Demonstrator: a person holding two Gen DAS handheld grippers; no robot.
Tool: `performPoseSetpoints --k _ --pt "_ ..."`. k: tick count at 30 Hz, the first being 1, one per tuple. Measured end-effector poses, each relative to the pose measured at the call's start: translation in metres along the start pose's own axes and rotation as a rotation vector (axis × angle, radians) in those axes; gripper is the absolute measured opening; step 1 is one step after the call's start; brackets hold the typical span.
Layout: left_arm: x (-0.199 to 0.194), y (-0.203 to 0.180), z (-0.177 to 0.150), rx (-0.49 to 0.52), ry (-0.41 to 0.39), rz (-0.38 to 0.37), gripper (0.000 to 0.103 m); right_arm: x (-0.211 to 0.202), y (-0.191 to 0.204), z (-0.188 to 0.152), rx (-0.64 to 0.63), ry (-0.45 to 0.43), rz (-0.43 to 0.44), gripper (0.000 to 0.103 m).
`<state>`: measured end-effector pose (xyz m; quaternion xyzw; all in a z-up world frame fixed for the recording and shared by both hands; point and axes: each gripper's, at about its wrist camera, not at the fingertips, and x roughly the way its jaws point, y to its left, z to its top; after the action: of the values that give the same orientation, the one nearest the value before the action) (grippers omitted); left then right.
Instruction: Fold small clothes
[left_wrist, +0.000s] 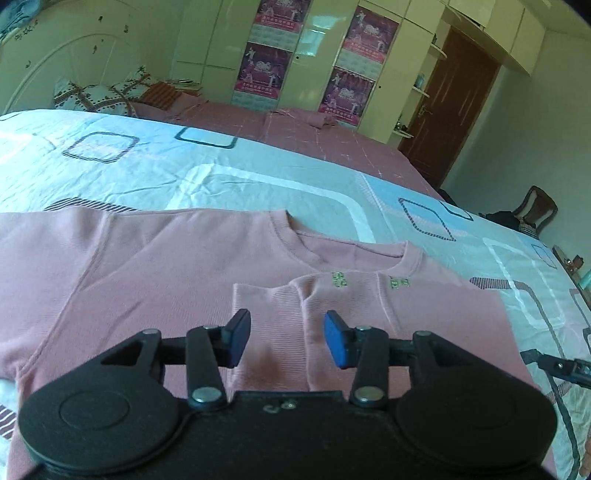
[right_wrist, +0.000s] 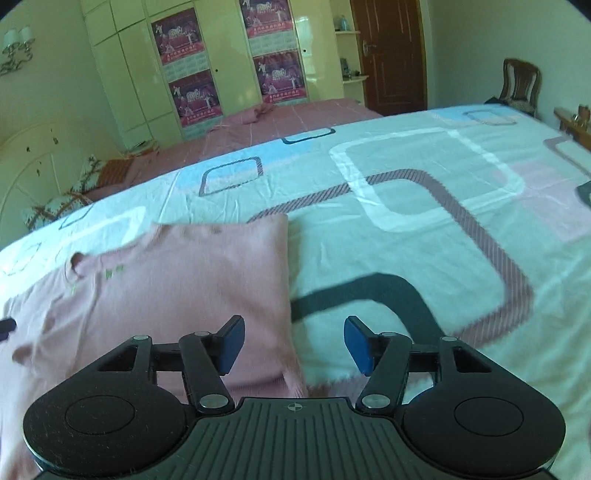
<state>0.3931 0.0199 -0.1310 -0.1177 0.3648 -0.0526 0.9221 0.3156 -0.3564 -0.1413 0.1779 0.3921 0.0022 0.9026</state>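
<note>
A small pink sweater (left_wrist: 147, 266) lies flat on the patterned bedsheet (left_wrist: 258, 184), neckline away from me. Its right sleeve (left_wrist: 332, 306) is folded across the chest, cuff pointing left. My left gripper (left_wrist: 287, 341) is open and empty, hovering over that folded sleeve. In the right wrist view the sweater (right_wrist: 177, 280) shows a straight folded right edge. My right gripper (right_wrist: 294, 345) is open and empty above that edge, one finger over the cloth, the other over the sheet (right_wrist: 424, 206). The tip of the right gripper shows at the right edge of the left wrist view (left_wrist: 561, 367).
The bed continues under a pink checked cover (left_wrist: 332, 133) towards a wardrobe with posters (left_wrist: 347, 92). Pillows (left_wrist: 103, 96) lie at the headboard. A brown door (right_wrist: 391, 55) and a wooden chair (right_wrist: 521, 81) stand beyond the bed.
</note>
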Motion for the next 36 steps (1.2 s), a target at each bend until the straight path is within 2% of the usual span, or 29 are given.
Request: performPoseSetpoints --k 7,9,12,13,14,18,20,22,23,24,25,26,30,34,36 --pt "0.035 -0.017 -0.007 0.049 0.039 0.002 0.042 0.077 0.006 0.038 0.034 0.062 0.021 0.058" --pt "0.045 -0.011 -0.010 0.043 0.079 0.008 0.042 0.095 0.007 0.047 0.040 0.073 0.016 0.045" --pt "0.048 -0.008 -0.011 0.039 0.080 0.004 0.042 0.114 0.010 0.059 0.029 0.076 0.003 0.024" --pt "0.048 -0.009 -0.010 0.042 0.085 0.007 0.042 0.117 0.012 0.062 0.016 0.075 -0.016 0.014" --pt "0.048 -0.009 -0.010 0.041 0.086 0.008 0.042 0.119 0.015 0.063 -0.011 0.067 -0.040 0.013" --pt "0.046 -0.015 -0.008 0.077 0.087 0.031 0.044 0.120 0.020 0.056 -0.085 0.032 -0.098 0.014" --pt "0.042 -0.018 -0.006 0.085 0.098 0.048 0.055 0.113 0.023 0.054 -0.097 0.020 -0.115 0.015" --pt "0.038 -0.020 -0.004 0.074 0.098 0.071 0.073 0.100 0.029 0.052 -0.113 0.002 -0.097 0.017" --pt "0.035 -0.020 -0.004 0.072 0.096 0.086 0.075 0.092 0.036 0.050 -0.131 -0.005 -0.079 0.023" --pt "0.033 -0.020 -0.004 0.076 0.096 0.096 0.075 0.085 0.041 0.045 -0.147 -0.004 -0.057 0.030" --pt "0.032 -0.021 -0.004 0.082 0.101 0.105 0.075 0.078 0.047 0.040 -0.160 -0.003 -0.031 0.045" --pt "0.031 -0.022 -0.005 0.086 0.107 0.118 0.075 0.072 0.054 0.034 -0.173 -0.003 -0.007 0.051" --pt "0.023 -0.019 -0.006 0.074 0.114 0.162 0.074 0.059 0.079 0.005 -0.258 0.036 0.062 0.051" --pt "0.005 -0.017 -0.007 0.088 0.095 0.199 0.075 0.061 0.091 -0.020 -0.325 0.071 0.049 0.051" --pt "-0.006 -0.013 -0.007 0.087 0.086 0.223 0.075 0.057 0.092 -0.018 -0.309 0.075 0.057 0.051"
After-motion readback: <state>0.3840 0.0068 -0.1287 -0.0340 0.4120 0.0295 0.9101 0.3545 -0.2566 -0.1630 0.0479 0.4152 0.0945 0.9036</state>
